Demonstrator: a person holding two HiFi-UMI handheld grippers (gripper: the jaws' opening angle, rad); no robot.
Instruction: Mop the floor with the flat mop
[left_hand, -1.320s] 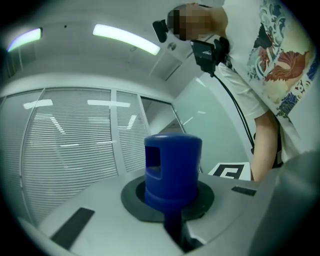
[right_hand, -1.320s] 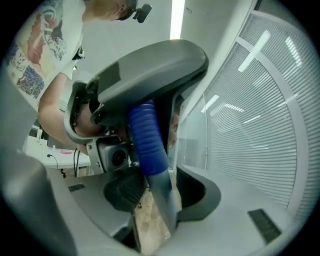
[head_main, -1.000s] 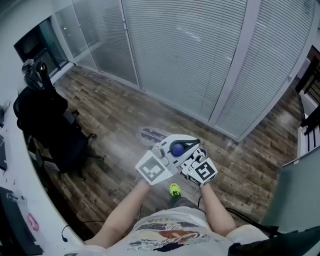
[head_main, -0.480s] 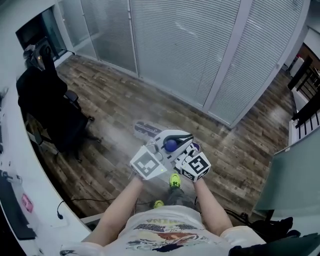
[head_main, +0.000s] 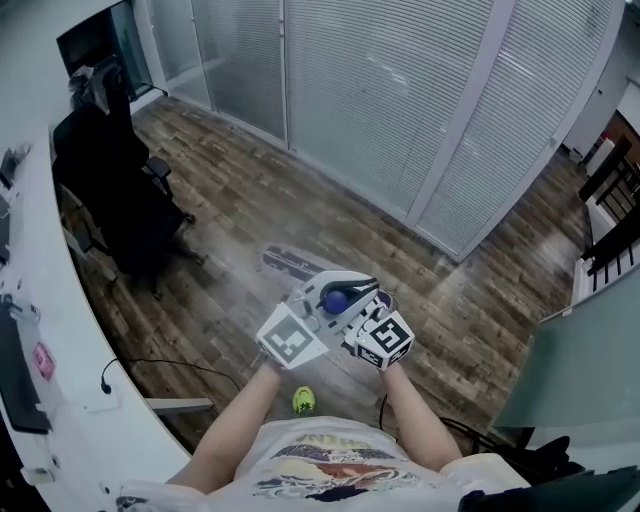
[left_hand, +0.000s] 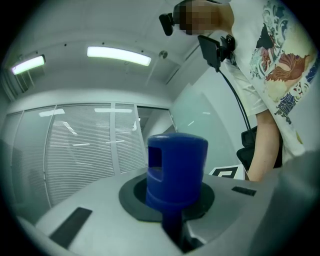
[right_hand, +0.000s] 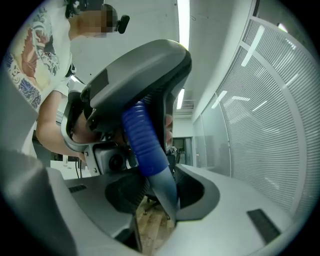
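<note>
While you hold both hands bunched in front of your chest, the left gripper (head_main: 320, 306) stays clenched on the round blue plastic cap (left_hand: 176, 167) that tops the mop handle (right_hand: 141, 142), just as a second ago. Your right gripper (head_main: 366, 312) sits just beside it, lower on the same handle, with the ribbed blue sleeve and the grey shaft (right_hand: 166, 194) between its jaws. Those jaws have just eased a shade wider, yet they still grasp the shaft.

Ahead of the grippers, the long flat mop head (head_main: 292, 264) lies on the dark wood-plank floor (head_main: 480, 310), between you and the white slatted glass partition (head_main: 380, 90).

Since a second ago, grippers and mop head have slid left across the head view. The black office chair (head_main: 115, 190) now sits higher, nearer the top corner (the floor planks have swung with it). One lime-green shoe (head_main: 303, 400) shows below the grippers, where before it lay further right. A thin black cable (head_main: 160, 365) has come into view beside the curved white bench (head_main: 60, 400).
</note>
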